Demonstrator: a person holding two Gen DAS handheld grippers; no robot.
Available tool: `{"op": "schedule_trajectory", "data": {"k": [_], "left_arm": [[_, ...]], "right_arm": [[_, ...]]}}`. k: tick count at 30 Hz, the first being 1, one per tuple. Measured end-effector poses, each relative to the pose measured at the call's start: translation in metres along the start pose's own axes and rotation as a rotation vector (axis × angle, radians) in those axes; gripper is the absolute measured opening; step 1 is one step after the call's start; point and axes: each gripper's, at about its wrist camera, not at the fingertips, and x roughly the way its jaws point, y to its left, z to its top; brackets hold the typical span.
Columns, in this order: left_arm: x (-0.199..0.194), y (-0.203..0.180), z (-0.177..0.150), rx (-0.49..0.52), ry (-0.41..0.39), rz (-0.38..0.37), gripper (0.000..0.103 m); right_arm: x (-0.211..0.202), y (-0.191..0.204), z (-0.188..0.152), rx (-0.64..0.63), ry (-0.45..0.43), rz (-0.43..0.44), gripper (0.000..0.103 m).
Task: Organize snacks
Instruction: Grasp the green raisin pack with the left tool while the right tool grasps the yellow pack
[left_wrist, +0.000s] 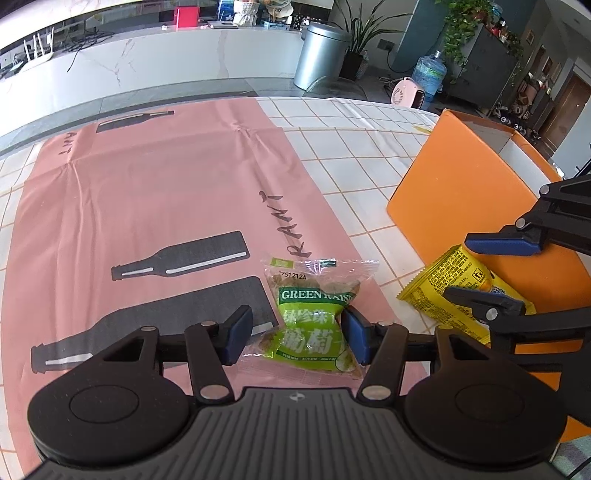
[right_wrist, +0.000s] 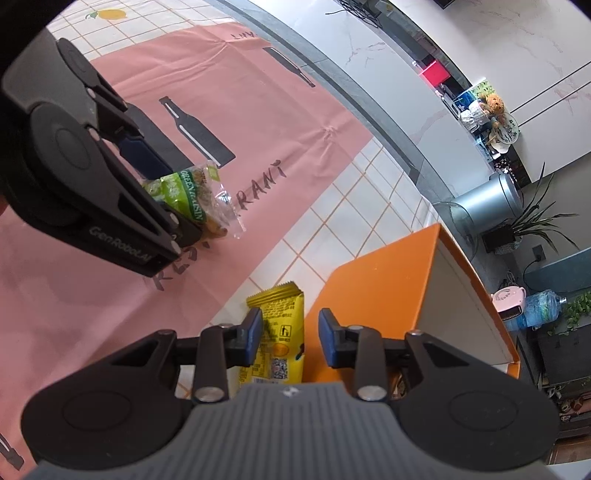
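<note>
The counter is covered by a white cloth with a thin orange grid. A pink mat printed with dark bottles lies flat on it. A green raisin packet rests at the mat's edge. A yellow snack packet lies on the white cloth just beside an orange box, which stands on the counter too.

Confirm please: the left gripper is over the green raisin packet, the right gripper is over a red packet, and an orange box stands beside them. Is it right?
Not fully. The packet under the right gripper is yellow, not red, as the right wrist view shows. The left gripper is over the green raisin packet, and the orange box stands beside them.
</note>
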Motion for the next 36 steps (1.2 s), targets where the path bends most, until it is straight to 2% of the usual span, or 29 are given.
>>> {"op": "schedule_trajectory", "data": {"k": [1,3,6,8,13,17,21,25,26,28,36], "left_arm": [[0.000,-0.001,-0.001,0.009,-0.001,0.002,0.063],[-0.001,-0.003,-0.002,0.023,-0.001,-0.012,0.053],[-0.005,-0.004,-0.003,0.026,0.004,-0.002,0.046],[-0.009,-0.003,-0.004,0.016,0.014,0.007,0.045],[-0.025,0.000,-0.008,-0.047,0.021,-0.017,0.045],[-0.032,0.000,-0.015,-0.081,0.019,-0.031,0.045],[-0.033,0.001,-0.024,-0.113,0.021,-0.036,0.045],[-0.036,0.000,-0.028,-0.127,0.007,-0.056,0.044],[-0.036,0.000,-0.029,-0.129,0.002,-0.066,0.041],[-0.037,-0.001,-0.030,-0.137,-0.003,-0.081,0.041],[-0.035,-0.002,-0.033,-0.124,0.002,-0.083,0.041]], "right_arm": [[0.000,0.000,-0.001,-0.005,0.000,-0.001,0.030],[0.000,0.001,-0.001,-0.013,0.002,0.000,0.030],[-0.001,0.002,-0.001,-0.019,0.004,-0.003,0.025],[-0.002,0.001,0.000,-0.019,0.003,0.000,0.012],[-0.007,-0.009,0.002,0.053,-0.005,0.098,0.007],[-0.006,-0.022,0.006,0.165,0.013,0.204,0.007],[0.000,-0.025,0.010,0.190,0.045,0.240,0.008],[0.004,-0.021,0.014,0.134,0.072,0.201,0.010],[0.004,-0.020,0.016,0.120,0.081,0.198,0.011],[0.005,-0.021,0.019,0.102,0.101,0.203,0.014],[0.015,-0.023,0.030,-0.013,0.205,0.205,0.015]]}}
